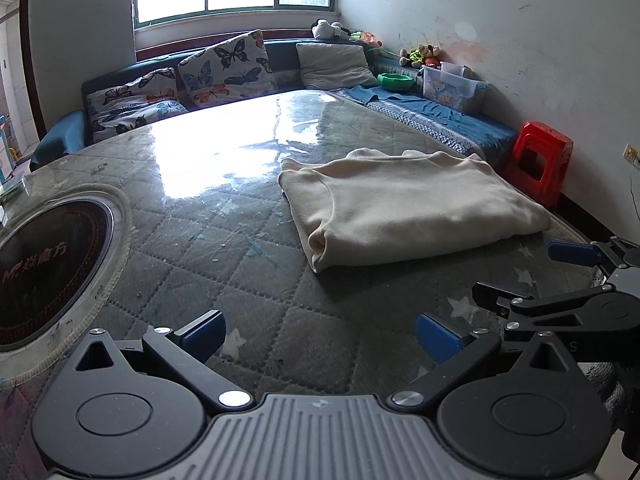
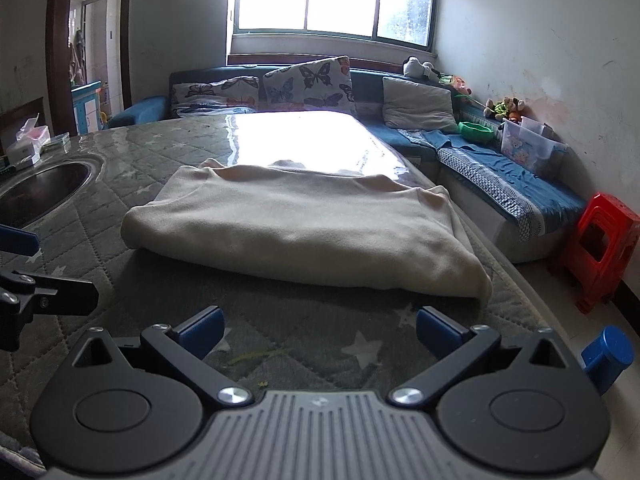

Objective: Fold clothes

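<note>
Lying dead ahead of right gripper (image 2: 319, 330), folded top (image 2: 304, 228), long axis crosswise on worktop (image 2: 120, 292); left gripper (image 1: 320, 336) farther, top up-right. Both grippers spread, empty.

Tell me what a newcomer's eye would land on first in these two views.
First, the cream garment, folded into a thick rectangle on the quilted table cover, just ahead of both open grippers, the right gripper and the left gripper. Next, the window glare on the glossy tabletop behind it, and the red plastic stool on the floor at the right. The round dark cooktop set into the table at left also stands out.
</note>
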